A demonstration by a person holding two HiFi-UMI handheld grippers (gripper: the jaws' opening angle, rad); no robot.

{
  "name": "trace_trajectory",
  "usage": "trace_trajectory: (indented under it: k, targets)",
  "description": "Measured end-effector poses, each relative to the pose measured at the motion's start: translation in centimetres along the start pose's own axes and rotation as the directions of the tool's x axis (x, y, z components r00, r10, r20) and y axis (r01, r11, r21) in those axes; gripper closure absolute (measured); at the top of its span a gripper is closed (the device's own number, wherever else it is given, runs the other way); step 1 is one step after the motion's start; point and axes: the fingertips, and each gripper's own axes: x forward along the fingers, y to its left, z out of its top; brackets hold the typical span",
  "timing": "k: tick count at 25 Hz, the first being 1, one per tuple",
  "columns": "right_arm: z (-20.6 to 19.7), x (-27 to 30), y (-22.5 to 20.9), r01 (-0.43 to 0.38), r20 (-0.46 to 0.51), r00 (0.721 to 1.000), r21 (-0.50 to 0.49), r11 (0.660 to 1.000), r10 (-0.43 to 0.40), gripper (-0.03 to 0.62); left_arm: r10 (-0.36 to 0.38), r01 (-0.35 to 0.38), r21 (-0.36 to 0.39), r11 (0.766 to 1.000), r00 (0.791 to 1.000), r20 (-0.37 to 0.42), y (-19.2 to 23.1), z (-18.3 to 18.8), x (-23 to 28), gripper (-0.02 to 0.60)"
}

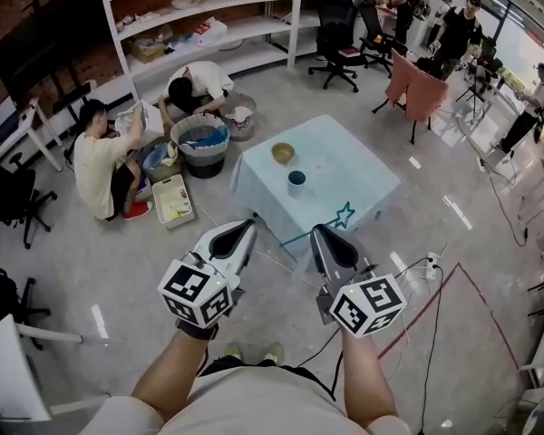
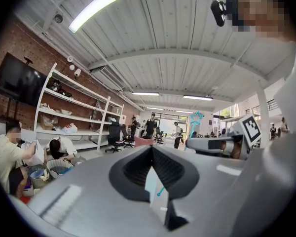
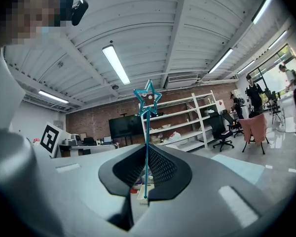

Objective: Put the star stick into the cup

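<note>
1. My right gripper (image 3: 145,184) has its jaws pressed onto the star stick (image 3: 147,147), pinching the thin teal shaft between the black pads
2. In the right gripper view the shaft rises across the jaws and the star sits at the top, well clear of the pads
3. In the head view the stick lies nearly crosswise in front of me: the star end points right and a little away, and a plain stretch of shaft pokes out to the left, towards my left gripper (image 2: 155,181)
4. My left gripper's jaws stand a narrow slit apart and hold nothing; pale cloth shows through the gap
5. The cup (image 1: 296,178) is small, dark and upright on the table (image 1: 354,175) with the light blue cloth. It stands ahead of my right gripper, a little to its left and well below it, with a bowl (image 1: 283,152) just beyond
6. My right gripper is the nearer one and already has the stick. I judge that it must go forward and turn until the plain end points down over the cup's mouth
</note>
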Motion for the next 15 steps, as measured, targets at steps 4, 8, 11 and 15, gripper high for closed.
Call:
trace_trajectory:
  k: [4, 8, 11, 15]
  targets:
    - [-0.1, 0.1, -0.7, -0.004, -0.005, 1.000, -0.040, 0.999, 0.004, 0.566, 0.029, -0.028, 0.033, 0.999, 1.000, -0.006, 0.0, -0.1, 0.6, 0.575]
    - [-0.7, 0.2, -1.3, -0.012, -0.016, 1.000, -0.039, 0.999, 0.011, 0.566, 0.045, -0.043, 0.045, 0.998, 0.999, -0.024, -0.2, -0.9, 1.0, 0.575]
    - [-1.1, 0.6, -2.0, -0.011, -0.027, 1.000, -0.034, 0.999, 0.010, 0.566, 0.050, -0.048, 0.044, 0.998, 0.998, -0.036, 0.1, -1.4, 1.7, 0.575]
    - [-2.3, 1.2, -3.3, 0.010, -0.030, 1.000, -0.033, 0.999, -0.010, 0.566, 0.047, -0.045, 0.045, 0.998, 0.998, -0.044, 0.6, -2.8, 2.7, 0.575]
